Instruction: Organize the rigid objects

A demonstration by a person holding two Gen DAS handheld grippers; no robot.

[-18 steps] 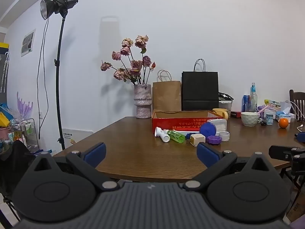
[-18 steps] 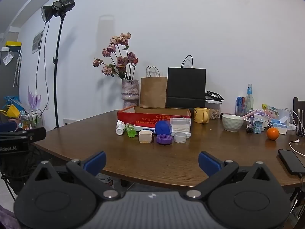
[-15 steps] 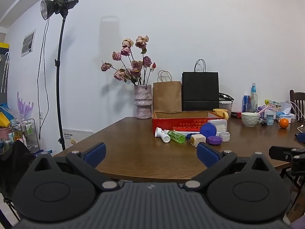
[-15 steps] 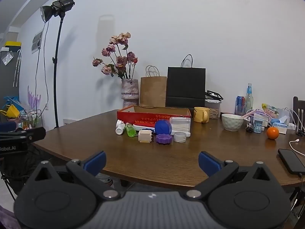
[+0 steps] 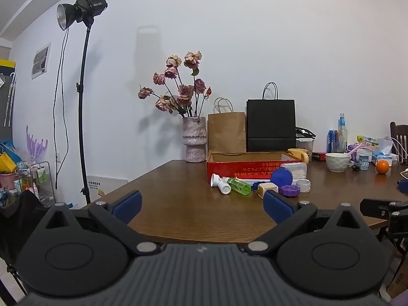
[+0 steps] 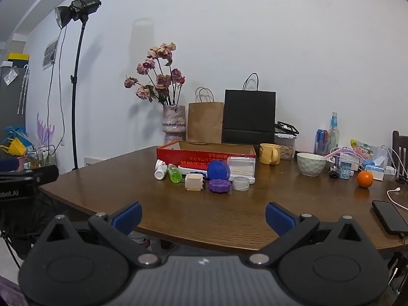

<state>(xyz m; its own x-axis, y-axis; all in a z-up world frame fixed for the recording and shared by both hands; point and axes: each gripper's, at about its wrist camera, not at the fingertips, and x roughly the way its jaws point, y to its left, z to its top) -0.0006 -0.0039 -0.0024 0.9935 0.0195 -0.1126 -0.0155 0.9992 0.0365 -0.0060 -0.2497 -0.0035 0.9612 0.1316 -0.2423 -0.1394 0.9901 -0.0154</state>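
Both tongs, left gripper (image 5: 202,202) and right gripper (image 6: 203,215), sit wide apart, empty. Small stuff clusters by the red box (image 6: 204,153): green bottle (image 6: 174,174), blue round case (image 6: 218,169), purple lid (image 6: 219,186).

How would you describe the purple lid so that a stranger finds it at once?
Find the long red box on the table. Small items lie in front of it; in the row nearest the viewer, the purple lid lies flat between a cream cube and a white ring. Only it has a scalloped edge.
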